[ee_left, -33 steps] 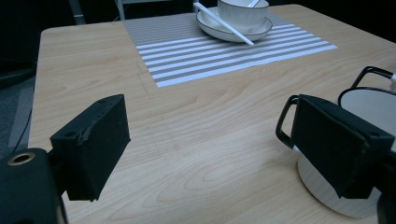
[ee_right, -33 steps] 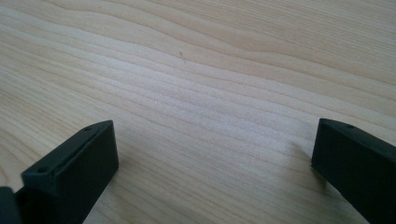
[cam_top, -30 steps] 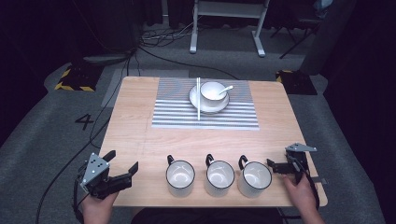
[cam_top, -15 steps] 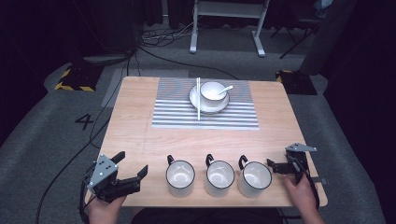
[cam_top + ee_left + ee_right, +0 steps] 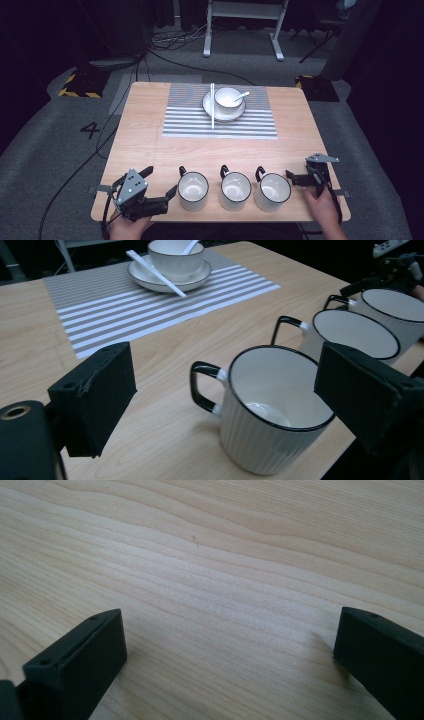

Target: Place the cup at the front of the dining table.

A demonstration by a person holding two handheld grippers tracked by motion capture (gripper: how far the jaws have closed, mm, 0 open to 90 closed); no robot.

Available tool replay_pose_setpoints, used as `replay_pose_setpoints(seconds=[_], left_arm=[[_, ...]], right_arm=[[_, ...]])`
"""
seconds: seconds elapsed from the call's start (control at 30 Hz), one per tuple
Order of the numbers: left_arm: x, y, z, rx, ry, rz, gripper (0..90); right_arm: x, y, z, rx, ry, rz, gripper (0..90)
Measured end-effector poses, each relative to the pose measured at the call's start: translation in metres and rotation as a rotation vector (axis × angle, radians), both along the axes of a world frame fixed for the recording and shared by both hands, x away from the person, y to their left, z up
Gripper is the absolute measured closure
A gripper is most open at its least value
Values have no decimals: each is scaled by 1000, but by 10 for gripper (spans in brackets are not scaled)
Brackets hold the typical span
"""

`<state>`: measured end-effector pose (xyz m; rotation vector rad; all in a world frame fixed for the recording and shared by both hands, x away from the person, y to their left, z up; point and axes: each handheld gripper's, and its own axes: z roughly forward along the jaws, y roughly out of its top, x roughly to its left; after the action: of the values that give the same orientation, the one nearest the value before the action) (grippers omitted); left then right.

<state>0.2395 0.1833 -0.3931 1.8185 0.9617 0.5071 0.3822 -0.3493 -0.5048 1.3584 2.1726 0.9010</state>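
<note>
Left mug (image 5: 193, 190): stands at the near table edge, first in a row of three, handle turned away from the person; it is empty.
Left gripper (image 5: 161, 187): jaws spread wide, now just beside this mug; a second ago it was further left, at the table corner. In the left gripper view the mug (image 5: 272, 407) sits between the jaws, not touched yet.
Meaning: I judge the grasp of this mug is close.
Middle mug (image 5: 235, 186): untouched.
Right mug (image 5: 273, 188): untouched.
Right gripper (image 5: 296, 177): spread, low over the table (image 5: 145, 130), has not moved.

The far mug (image 5: 400, 307) is cut off by the frame's right edge.
</note>
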Motion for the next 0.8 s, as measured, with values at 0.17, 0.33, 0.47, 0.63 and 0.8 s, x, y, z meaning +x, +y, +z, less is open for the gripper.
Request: replay_pose_setpoints(seconds=[0.17, 0.33, 0.47, 0.63, 0.8], left_arm=[[0, -13, -3, 0, 18, -38, 98], [2, -24, -10, -14, 44, -77, 82], [4, -31, -15, -31, 69, -113, 45], [8, -39, -24, -13, 88, -136, 0], [13, -44, -34, -13, 124, -133, 0]], right_arm=[[0, 0, 0, 0, -1, -2, 4], [0, 0, 0, 0, 0, -1, 4], [0, 0, 0, 0, -1, -1, 4], [0, 0, 0, 0, -1, -2, 4], [0, 0, 0, 0, 0, -1, 4]])
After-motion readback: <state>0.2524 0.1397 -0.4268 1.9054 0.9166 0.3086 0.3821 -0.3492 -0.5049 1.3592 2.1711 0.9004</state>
